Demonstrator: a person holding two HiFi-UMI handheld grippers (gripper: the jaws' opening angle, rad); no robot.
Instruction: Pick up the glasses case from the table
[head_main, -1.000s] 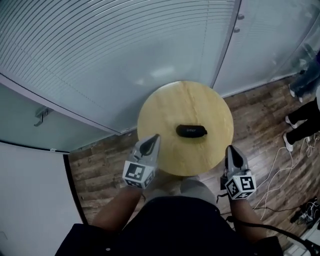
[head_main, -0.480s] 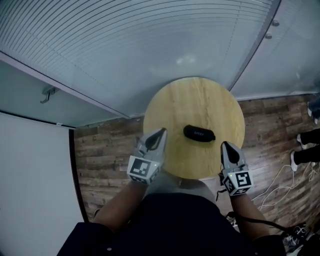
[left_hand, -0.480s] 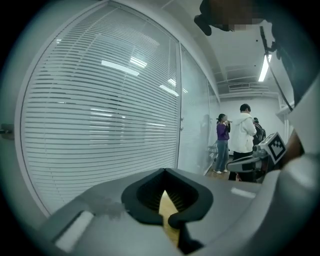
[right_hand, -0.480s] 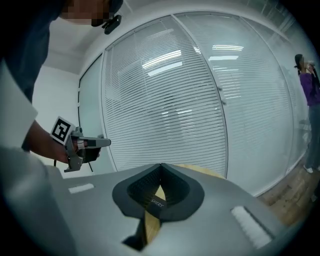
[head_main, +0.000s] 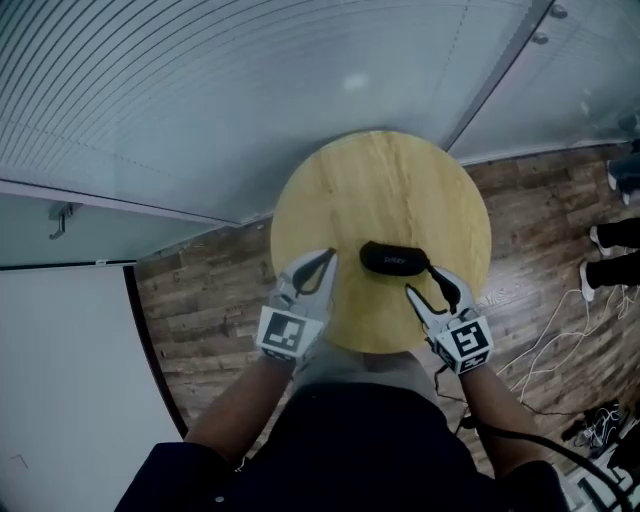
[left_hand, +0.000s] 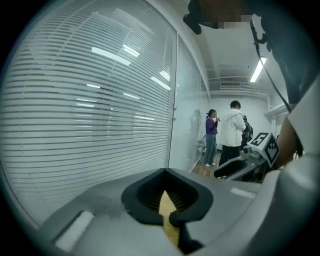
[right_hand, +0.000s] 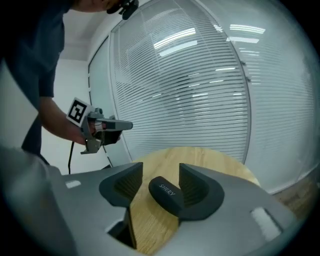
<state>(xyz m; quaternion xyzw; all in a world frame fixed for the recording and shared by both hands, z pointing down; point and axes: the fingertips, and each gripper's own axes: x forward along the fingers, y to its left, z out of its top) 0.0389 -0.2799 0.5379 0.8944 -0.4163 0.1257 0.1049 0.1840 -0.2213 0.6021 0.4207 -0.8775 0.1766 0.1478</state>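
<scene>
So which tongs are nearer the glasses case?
Right. The right tongs, jaws just opening, frame the right end of the glasses case; the left tongs, shut, sit farther off its left.

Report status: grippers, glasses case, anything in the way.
Left hand-held gripper shut, empty. Right hand-held gripper jaws just been opening, glasses case end between them, flat on table, not gripped. Nothing in the way.

Black glasses case (right_hand: 166, 192): pale capital lettering "SHERY" across its upper face, the only legible text in view.
</scene>
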